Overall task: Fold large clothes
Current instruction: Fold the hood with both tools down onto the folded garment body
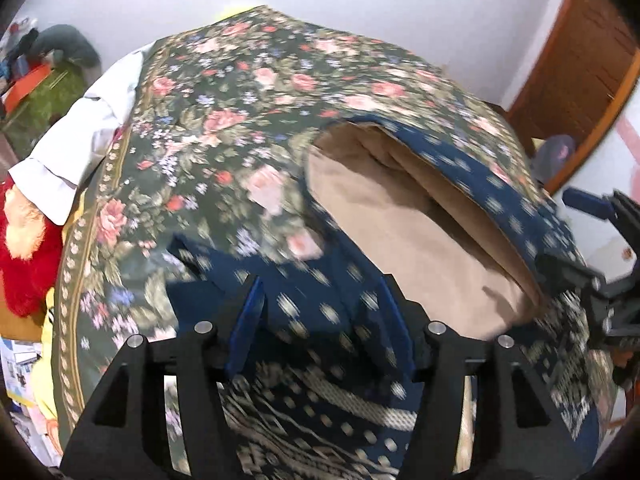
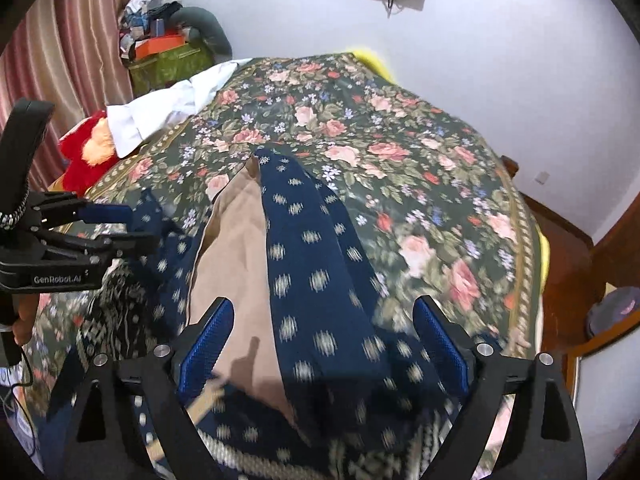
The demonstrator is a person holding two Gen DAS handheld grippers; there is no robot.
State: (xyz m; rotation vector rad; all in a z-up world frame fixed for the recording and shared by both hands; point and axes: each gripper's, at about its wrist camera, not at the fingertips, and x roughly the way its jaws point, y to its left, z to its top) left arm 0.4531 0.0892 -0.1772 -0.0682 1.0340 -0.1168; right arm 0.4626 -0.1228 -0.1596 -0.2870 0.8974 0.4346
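The garment [image 1: 320, 312], dark blue with pale dots, a patterned border and a tan lining, lies on a bed under a floral cover [image 1: 224, 120]. Part of it is folded back, so the tan lining faces up.

In the left wrist view the left gripper [image 1: 320, 316] hangs over the garment's blue cloth with its jaws partly apart. The blue fingers [image 1: 248, 320] stand either side of a dotted stretch of fabric, and nothing is pinched between them; the cloth lies below the pads. The tan lining opens up ahead and to the right of these fingers. The patterned border lies just under the finger bases. Beyond the right finger, at the frame's edge, the right gripper [image 1: 588, 204] shows from the side.

In the right wrist view the right gripper [image 2: 324, 340] has its jaws spread wide. A long blue dotted fold runs ahead from between the fingers [image 2: 208, 344] toward the middle of the bed, loose, with neither pad pressing on it. The tan lining lies by the left finger. Off to the left of that finger the left gripper [image 2: 116, 224] reaches over the garment's far edge.

A white shirt [image 2: 160, 108] and a red plush toy [image 2: 88, 152] sit well ahead and left, at the bed's edge.
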